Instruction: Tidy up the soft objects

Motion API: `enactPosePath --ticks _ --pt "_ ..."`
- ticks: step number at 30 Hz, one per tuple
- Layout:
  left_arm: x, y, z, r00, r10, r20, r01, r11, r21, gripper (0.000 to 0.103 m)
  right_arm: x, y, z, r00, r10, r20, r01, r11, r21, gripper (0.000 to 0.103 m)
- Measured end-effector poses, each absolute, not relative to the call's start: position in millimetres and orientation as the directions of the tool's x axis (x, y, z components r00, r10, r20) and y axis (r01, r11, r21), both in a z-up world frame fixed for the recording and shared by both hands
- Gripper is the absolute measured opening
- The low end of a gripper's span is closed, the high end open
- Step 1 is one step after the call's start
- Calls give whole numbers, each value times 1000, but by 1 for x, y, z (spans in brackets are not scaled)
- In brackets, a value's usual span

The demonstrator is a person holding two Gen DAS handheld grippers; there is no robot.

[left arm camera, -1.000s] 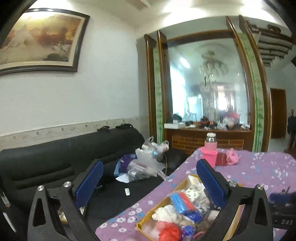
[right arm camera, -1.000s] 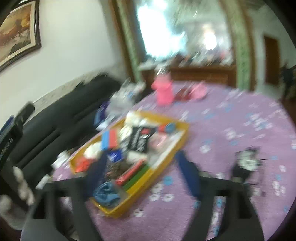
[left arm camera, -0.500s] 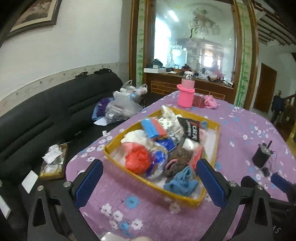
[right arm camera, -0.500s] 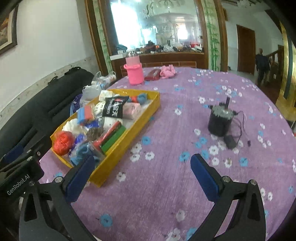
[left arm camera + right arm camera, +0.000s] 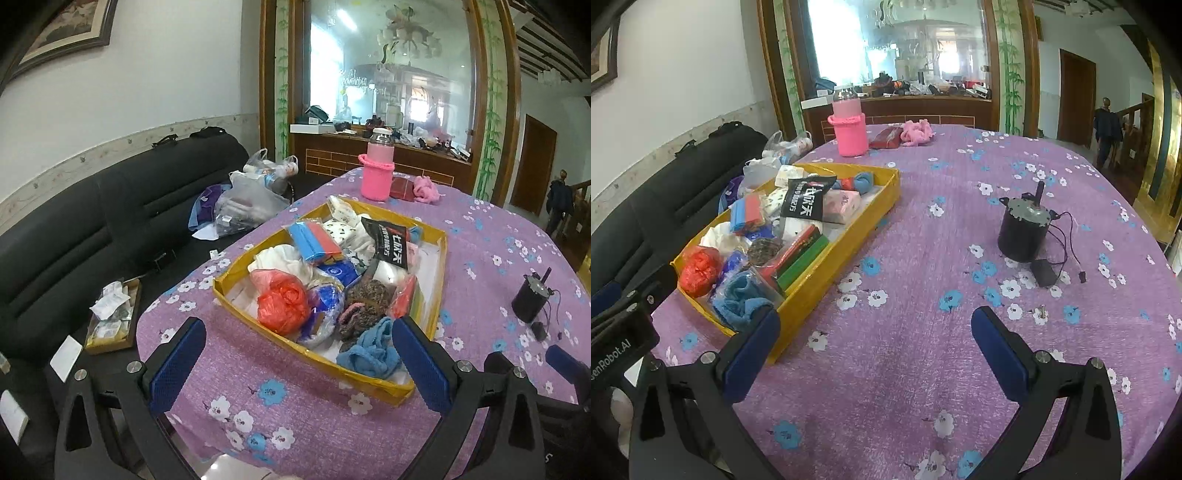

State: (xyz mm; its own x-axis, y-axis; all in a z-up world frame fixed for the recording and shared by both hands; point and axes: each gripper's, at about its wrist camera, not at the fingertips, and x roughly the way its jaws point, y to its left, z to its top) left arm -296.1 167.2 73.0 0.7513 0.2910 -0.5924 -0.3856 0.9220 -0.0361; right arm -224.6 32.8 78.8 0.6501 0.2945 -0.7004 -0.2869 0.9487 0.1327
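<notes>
A yellow tray [image 5: 441, 258] [image 5: 857, 229] sits on the purple floral tablecloth, heaped with soft things: a red plastic bag [image 5: 282, 304] [image 5: 700, 267], a blue cloth [image 5: 371, 354] [image 5: 740, 299], a brown knit piece [image 5: 365, 295], a blue-and-red pack [image 5: 314, 242] and a black packet [image 5: 391, 245] [image 5: 805, 201]. My left gripper [image 5: 299, 363] is open and empty, just before the tray's near corner. My right gripper [image 5: 875, 352] is open and empty over bare cloth, right of the tray.
A pink cup with a bottle [image 5: 376, 173] [image 5: 849, 129], a dark red pouch and a pink cloth [image 5: 916, 131] stand at the far side. A black motor with wires [image 5: 1025, 229] [image 5: 530, 299] sits right. A black sofa [image 5: 74, 236] with bags lies left.
Both grippers have tilted down from the room toward the table and steadied. The tray now lies closer in front of the left gripper. Both stay open.
</notes>
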Motion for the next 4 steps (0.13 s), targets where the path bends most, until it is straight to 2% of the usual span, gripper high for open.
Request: enactPosePath --ticks 4 --pt "-292 170 69 744 299 -597 -391 920 -28 103 -222 30 78 648 293 -703 -279 950 138 103"
